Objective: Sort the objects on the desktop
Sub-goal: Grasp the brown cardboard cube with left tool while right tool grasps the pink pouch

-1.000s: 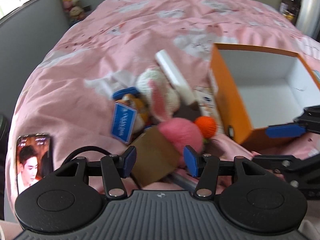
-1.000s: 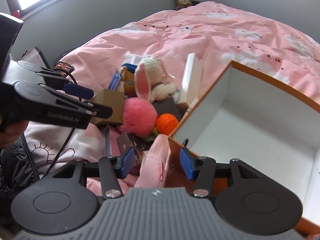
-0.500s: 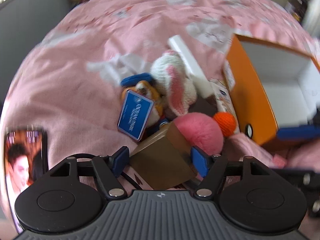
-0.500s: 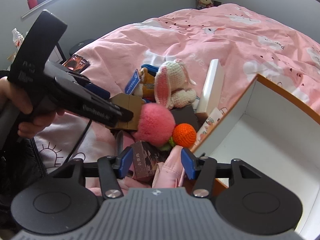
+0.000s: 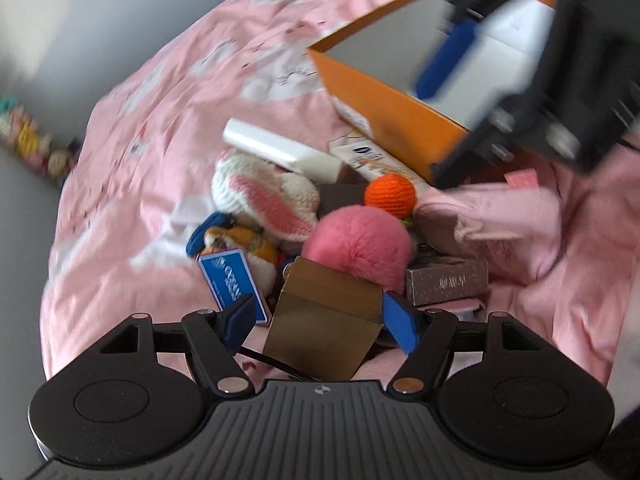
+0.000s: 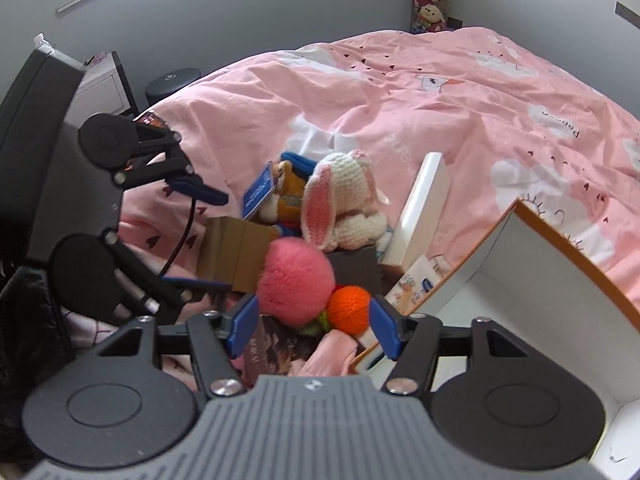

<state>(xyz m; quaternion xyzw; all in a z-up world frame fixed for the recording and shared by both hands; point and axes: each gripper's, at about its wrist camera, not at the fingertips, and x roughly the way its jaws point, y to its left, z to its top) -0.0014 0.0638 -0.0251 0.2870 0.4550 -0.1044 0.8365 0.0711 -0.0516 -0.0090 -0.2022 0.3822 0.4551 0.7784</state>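
The left tool [image 5: 322, 322] stands spread wide around a brown cardboard box [image 5: 326, 320]; its right pad touches the box, the left stands clear. The right tool [image 6: 312, 330], its jaws just opening wider, hovers empty near a fluffy pink pompom [image 6: 296, 282] and an orange crocheted ball [image 6: 350, 306], beside the orange-walled open box [image 6: 560, 280] on the pink bed [image 6: 440, 92].

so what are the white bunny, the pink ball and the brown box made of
White bunny: crocheted yarn, matte, with visible stitch rows. Pink ball: fluffy faux fur or plush, going by its fuzzy outline. Brown box: probably cardboard, with flat panels, sharp folds and a slight sheen.
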